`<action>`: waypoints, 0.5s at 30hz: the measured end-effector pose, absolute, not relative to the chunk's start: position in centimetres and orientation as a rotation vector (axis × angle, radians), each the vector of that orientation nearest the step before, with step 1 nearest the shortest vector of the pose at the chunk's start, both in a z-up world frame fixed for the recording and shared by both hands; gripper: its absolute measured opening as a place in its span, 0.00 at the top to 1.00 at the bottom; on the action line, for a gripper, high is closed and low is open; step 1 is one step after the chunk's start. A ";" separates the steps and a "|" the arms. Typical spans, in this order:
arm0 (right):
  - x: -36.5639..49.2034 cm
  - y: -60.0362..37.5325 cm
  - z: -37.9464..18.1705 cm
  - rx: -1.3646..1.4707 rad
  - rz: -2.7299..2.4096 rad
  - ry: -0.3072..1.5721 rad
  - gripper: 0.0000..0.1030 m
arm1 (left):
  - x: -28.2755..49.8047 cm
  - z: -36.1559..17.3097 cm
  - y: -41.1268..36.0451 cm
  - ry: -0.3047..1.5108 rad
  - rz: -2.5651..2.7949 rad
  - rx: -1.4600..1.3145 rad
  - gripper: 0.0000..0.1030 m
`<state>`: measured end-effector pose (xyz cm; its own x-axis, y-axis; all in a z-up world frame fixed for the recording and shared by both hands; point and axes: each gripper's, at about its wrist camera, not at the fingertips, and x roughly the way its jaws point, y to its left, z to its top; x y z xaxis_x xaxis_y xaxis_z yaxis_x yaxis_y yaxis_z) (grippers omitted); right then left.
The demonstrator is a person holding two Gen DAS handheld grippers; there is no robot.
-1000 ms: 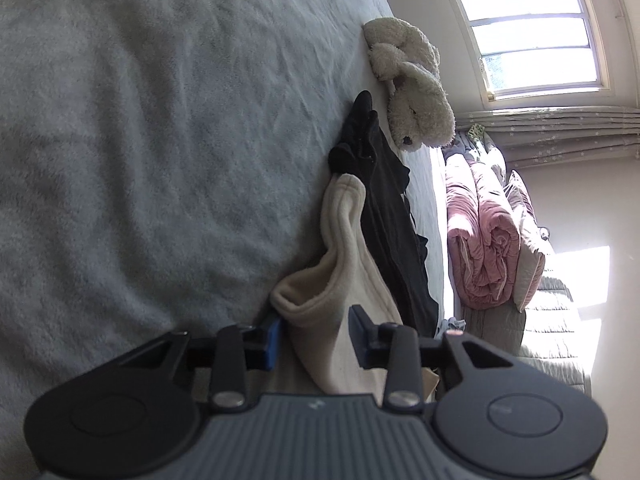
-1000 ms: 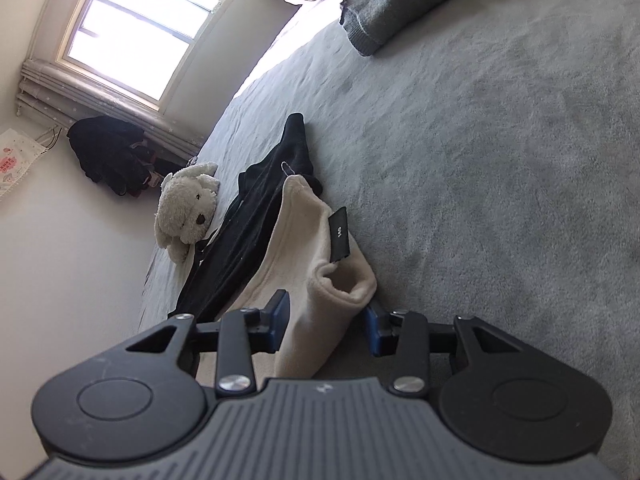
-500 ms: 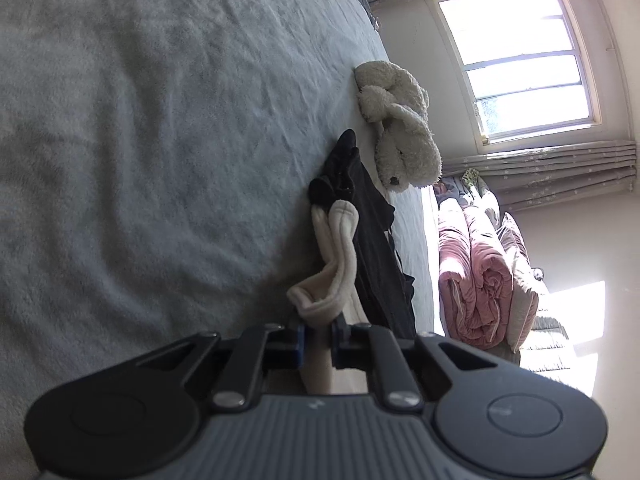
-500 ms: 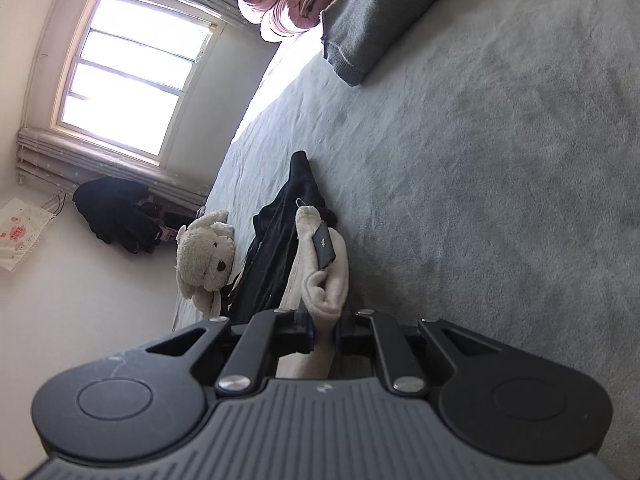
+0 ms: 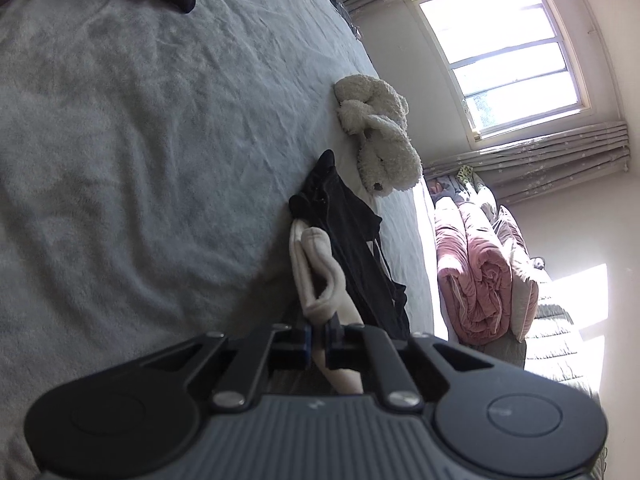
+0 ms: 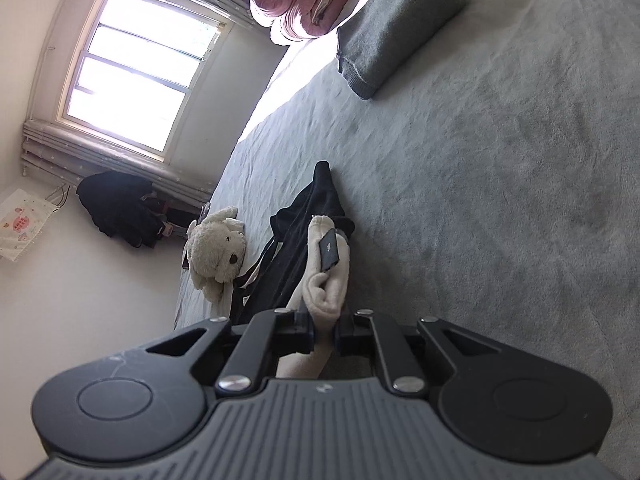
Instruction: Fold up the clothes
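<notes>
The cream fleece garment (image 5: 318,280) lies near the bed's edge, pinched by the left tongs (image 5: 317,342) and right tongs (image 6: 325,330). A crumpled black garment (image 5: 352,248) touches it at 1 o'clock. The grey fleece bedspread (image 5: 140,140) spreads open toward 10 o'clock, below a bright window (image 5: 508,48).

garment (image 5: 318,280) lower part: hidden behind gripper body | tag (image 6: 329,250) print: unreadable | pillow (image 6: 400,20): cropped by top edge
</notes>
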<state>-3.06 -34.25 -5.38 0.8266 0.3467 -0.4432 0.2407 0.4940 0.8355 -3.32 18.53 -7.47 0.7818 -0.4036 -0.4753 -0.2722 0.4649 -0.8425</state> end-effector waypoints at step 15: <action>-9.5 -34.7 -3.8 1.076 0.091 0.707 0.90 | -9.9 -7.3 19.4 0.756 -0.131 -1.154 0.95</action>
